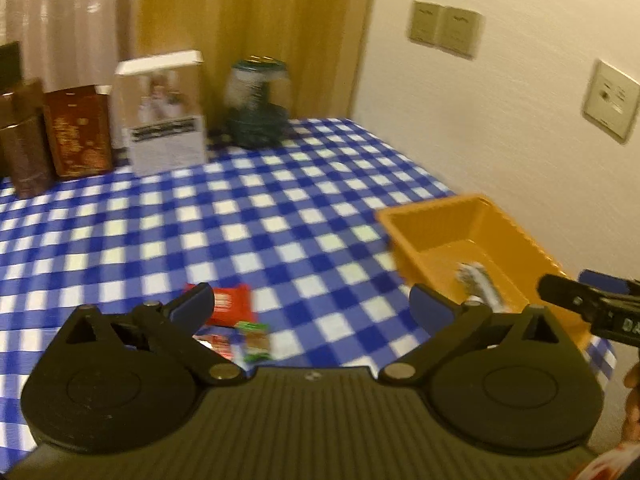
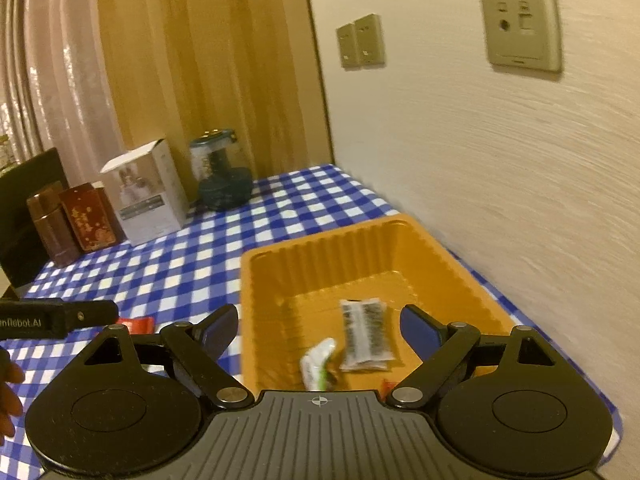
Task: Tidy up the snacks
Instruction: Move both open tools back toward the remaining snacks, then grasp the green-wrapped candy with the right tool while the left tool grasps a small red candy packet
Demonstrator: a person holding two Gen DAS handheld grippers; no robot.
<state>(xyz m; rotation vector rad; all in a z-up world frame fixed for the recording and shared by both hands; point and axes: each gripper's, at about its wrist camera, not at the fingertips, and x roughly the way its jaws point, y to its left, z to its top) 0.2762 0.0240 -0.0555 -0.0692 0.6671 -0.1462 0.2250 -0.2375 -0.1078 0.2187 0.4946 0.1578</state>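
Observation:
An orange tray (image 2: 460, 264) sits on the blue checked tablecloth by the wall. A grey-black snack packet (image 2: 366, 332) and a white-green packet (image 2: 318, 364) lie in it. My right gripper (image 2: 318, 330) is open and empty, just above the tray's near end. My left gripper (image 1: 312, 304) is open and empty above loose snacks: a red packet (image 1: 232, 304), a green-brown bar (image 1: 256, 340) and a red-white packet (image 1: 218, 344). The tray (image 1: 424, 224) also shows in the left wrist view, with the grey packet (image 1: 480, 284) inside.
At the table's back stand two brown tins (image 1: 78, 136), a white box (image 1: 164, 116) and a dark green jar (image 1: 256, 104). The wall (image 2: 500, 160) runs along the right edge. The right gripper's side (image 1: 588, 304) shows at the left view's right.

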